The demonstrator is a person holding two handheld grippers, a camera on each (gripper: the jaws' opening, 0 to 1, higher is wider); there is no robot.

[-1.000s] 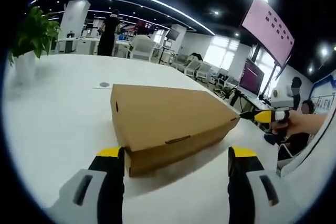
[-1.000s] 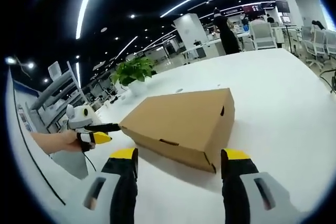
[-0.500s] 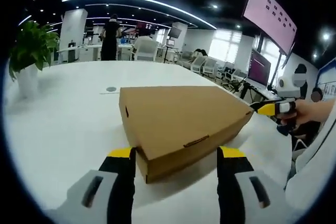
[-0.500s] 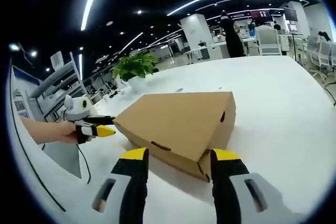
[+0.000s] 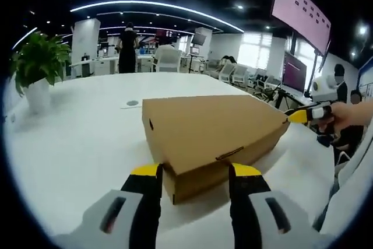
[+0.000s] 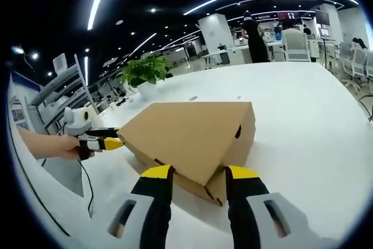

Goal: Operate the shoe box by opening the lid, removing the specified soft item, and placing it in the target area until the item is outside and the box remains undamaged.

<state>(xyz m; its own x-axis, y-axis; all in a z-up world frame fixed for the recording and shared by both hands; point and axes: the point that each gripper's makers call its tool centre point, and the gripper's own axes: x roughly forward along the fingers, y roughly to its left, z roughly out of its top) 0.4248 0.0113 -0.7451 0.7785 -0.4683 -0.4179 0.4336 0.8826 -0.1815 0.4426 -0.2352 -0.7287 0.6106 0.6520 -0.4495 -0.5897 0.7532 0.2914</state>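
One shoe box [image 5: 213, 132], one potted plant [image 5: 36, 68], two grippers [image 5: 195, 174] [image 6: 199, 176].

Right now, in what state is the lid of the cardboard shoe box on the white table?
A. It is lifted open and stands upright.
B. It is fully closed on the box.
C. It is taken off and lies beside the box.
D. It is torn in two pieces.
B. The lid lies flat and shut on the shoe box, and both the left gripper and the right gripper only straddle opposite corners of it.
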